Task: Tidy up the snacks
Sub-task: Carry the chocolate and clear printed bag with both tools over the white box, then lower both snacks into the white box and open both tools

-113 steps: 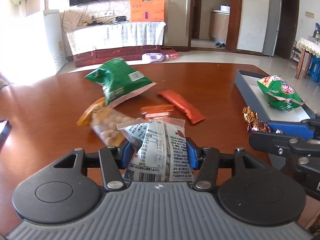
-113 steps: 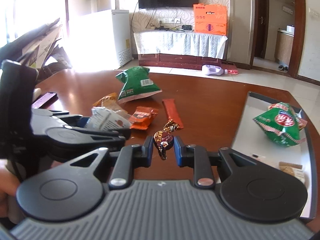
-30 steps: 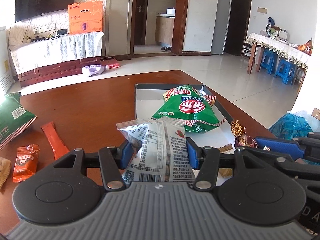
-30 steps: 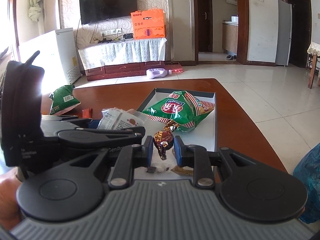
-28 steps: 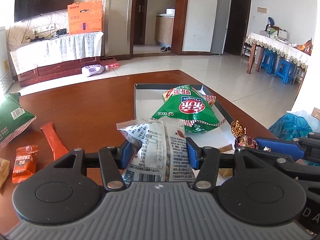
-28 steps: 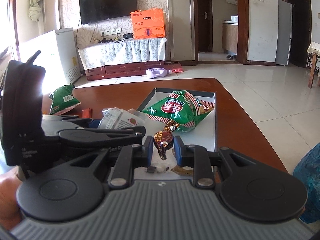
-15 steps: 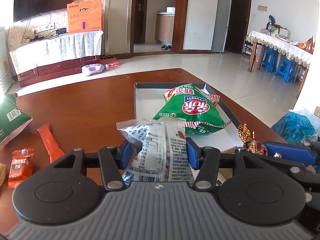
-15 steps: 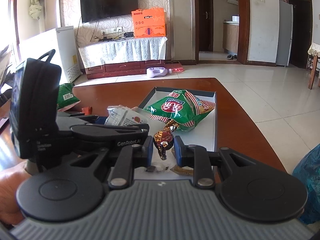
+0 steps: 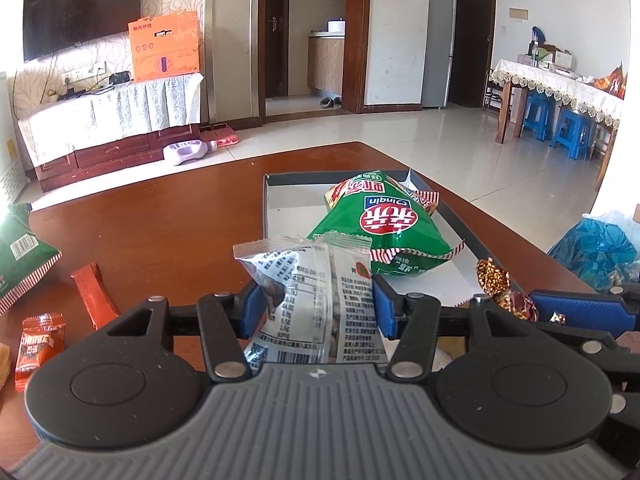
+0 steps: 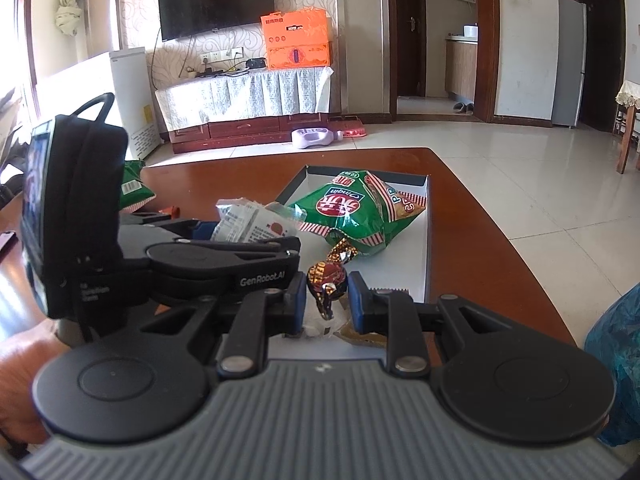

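Here, a wide brown wooden table (image 9: 168, 216) filled the foreground of a sunlit living room. On its right part lay a shallow grey tray (image 9: 267, 200) with a white floor, and inside the tray rested a puffy green snack bag (image 9: 380, 220) with a red logo. Off to the left on the bare wood sat another green bag (image 9: 20, 264), a long orange bar (image 9: 94, 294) and a small orange packet (image 9: 38, 340), all well apart from the tray.

The left gripper (image 9: 316, 304) hovered above the near end of the tray, its blue fingers (image 9: 252, 308) clenched on a clear packet of nuts (image 9: 316, 292) with printed white labelling; the packet stood upright between them, its crimped top edge level with the green bag behind it. Just beside it, on the right, the right gripper (image 10: 326, 298) was nearly closed, grasping a small sweet (image 10: 326, 278) wrapped in brown and gold foil, with one twisted end sticking up towards the green bag. This sweet also hung over the near end of the tray.

Beneath the right gripper, a few small wrappers (image 10: 360, 334) lay on the tray floor, too hidden to tell apart.
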A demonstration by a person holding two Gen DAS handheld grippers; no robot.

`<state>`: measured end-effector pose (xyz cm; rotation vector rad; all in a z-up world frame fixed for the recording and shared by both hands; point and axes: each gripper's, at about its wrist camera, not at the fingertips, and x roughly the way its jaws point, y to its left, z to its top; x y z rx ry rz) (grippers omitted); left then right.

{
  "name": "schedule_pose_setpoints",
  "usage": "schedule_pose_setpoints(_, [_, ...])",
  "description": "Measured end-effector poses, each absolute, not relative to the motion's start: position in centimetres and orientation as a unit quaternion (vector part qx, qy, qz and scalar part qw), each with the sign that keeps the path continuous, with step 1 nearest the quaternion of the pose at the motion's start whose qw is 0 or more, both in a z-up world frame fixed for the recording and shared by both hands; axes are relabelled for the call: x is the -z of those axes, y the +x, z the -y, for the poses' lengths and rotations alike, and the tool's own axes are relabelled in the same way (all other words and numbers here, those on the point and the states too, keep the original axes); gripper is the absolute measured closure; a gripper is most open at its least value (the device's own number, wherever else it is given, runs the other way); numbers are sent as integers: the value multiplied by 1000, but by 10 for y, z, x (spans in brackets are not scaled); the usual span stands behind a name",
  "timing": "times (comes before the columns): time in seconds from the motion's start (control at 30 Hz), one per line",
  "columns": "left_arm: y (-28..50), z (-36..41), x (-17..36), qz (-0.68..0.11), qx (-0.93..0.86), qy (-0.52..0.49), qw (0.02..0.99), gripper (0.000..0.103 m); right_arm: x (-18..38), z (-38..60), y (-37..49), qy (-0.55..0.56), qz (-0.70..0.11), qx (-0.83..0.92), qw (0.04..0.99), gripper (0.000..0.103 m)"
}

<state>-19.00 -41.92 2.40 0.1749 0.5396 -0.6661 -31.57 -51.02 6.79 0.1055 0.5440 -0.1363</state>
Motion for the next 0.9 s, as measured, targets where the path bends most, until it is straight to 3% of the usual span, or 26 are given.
schedule_pose_setpoints(0.9, [-183, 426, -21, -263, 319, 86, 907, 42, -61, 509, -310, 49, -282, 60, 956, 77])
